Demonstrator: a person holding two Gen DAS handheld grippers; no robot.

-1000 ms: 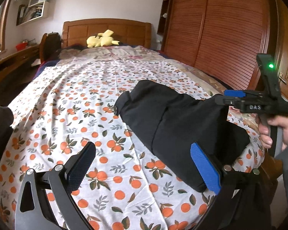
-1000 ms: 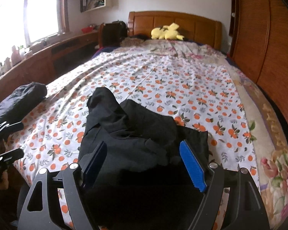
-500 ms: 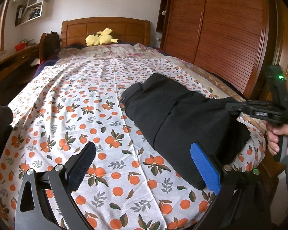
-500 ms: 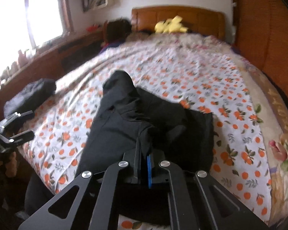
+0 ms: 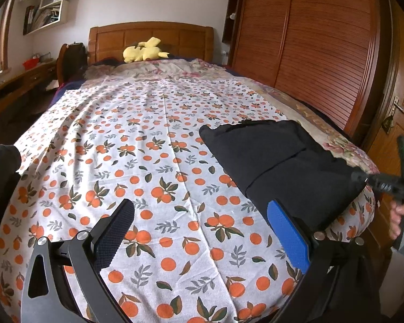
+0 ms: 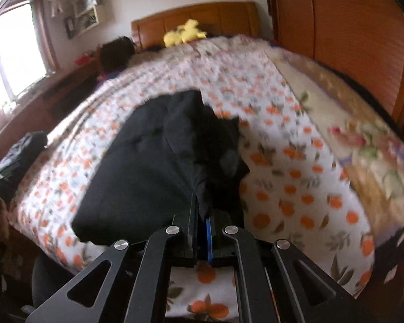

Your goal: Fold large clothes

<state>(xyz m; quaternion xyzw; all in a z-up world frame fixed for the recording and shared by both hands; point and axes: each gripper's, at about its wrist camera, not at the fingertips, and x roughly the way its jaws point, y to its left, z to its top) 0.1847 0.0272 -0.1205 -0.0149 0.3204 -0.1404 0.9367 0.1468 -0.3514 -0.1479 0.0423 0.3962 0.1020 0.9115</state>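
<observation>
A folded black garment (image 5: pixel 280 167) lies near the foot corner of the bed, on the orange-print sheet (image 5: pixel 153 161). In the right wrist view the same black garment (image 6: pixel 153 167) fills the middle, and my right gripper (image 6: pixel 202 215) is shut on a fold of its near edge, black cloth pinched between the pads. From the left wrist view the right gripper (image 5: pixel 363 179) shows at the garment's right edge, with a hand (image 5: pixel 402 219) on its handle. My left gripper (image 5: pixel 202 231) hangs open over bare sheet, left of the garment, nothing between its fingers.
A yellow plush toy (image 5: pixel 142 52) lies by the wooden headboard (image 5: pixel 150 37). A slatted wooden wardrobe (image 5: pixel 309 48) runs along the bed's right side. Another dark bundle (image 6: pixel 21 150) sits at the bed's left edge. A desk (image 5: pixel 16 80) stands by the window.
My right gripper went from open to shut on the garment's near edge and has dragged the garment toward the bed's foot corner. The left gripper has stayed where it was, open.
</observation>
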